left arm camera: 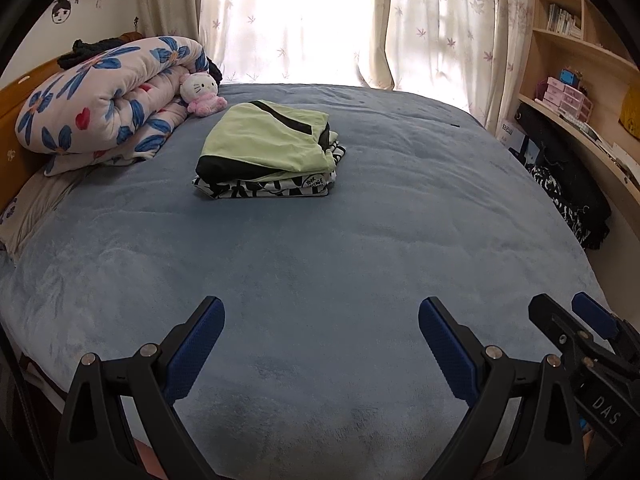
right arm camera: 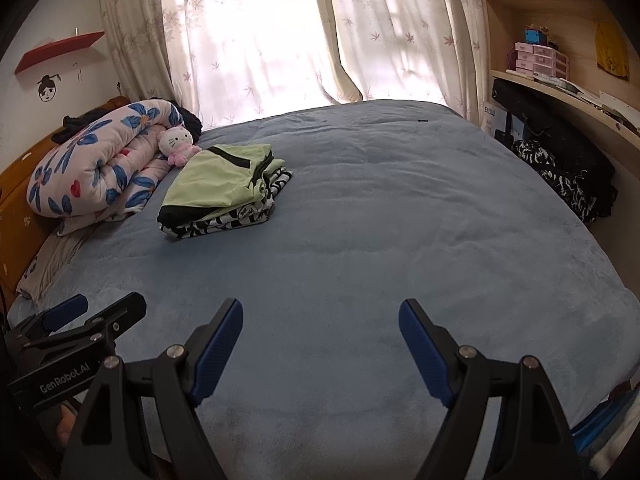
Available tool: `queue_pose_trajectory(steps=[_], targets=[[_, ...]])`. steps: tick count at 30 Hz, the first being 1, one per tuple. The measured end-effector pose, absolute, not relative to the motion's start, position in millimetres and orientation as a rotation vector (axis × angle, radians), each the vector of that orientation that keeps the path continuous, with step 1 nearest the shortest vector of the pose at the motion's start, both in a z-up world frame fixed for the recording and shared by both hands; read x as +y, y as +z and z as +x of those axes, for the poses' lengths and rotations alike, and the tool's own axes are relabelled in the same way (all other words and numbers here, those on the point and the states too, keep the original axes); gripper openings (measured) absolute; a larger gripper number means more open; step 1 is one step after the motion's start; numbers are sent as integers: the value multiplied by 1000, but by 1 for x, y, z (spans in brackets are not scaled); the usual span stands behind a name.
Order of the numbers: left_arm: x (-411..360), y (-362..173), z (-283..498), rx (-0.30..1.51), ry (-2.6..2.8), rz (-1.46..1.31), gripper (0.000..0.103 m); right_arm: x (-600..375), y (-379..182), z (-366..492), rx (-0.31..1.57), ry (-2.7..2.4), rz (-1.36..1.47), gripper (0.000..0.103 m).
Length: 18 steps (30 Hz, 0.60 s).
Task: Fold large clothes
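A folded light green garment [left arm camera: 264, 136] with black trim lies on top of a folded black-and-white patterned garment [left arm camera: 276, 189] on the blue-grey bed cover [left arm camera: 320, 260]. The stack shows in the right wrist view too, green [right arm camera: 216, 180] on patterned [right arm camera: 228, 220]. My left gripper [left arm camera: 320, 320] is open and empty above the bed's near edge, far from the stack. My right gripper [right arm camera: 320, 320] is open and empty beside it. Each shows in the other's view, the right one [left arm camera: 576, 320] and the left one [right arm camera: 100, 312].
A rolled floral quilt [left arm camera: 104, 100] and a Hello Kitty plush [left arm camera: 200, 92] lie at the head of the bed by the wooden headboard [left arm camera: 16, 120]. Curtains [left arm camera: 304, 20] hang behind. Shelves [left arm camera: 580, 60] and dark clothes [left arm camera: 568, 196] stand on the right.
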State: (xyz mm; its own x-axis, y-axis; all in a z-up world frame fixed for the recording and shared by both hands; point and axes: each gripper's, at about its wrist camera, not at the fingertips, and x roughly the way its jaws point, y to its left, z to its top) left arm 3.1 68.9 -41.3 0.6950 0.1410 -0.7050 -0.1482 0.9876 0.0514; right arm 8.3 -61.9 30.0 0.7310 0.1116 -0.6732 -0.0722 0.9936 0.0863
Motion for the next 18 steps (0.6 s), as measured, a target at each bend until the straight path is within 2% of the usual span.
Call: queue_pose_trajectory(steps=[18], targets=[[58, -47, 0, 812, 168, 19, 97, -60, 21, 3, 762, 105, 50, 81]])
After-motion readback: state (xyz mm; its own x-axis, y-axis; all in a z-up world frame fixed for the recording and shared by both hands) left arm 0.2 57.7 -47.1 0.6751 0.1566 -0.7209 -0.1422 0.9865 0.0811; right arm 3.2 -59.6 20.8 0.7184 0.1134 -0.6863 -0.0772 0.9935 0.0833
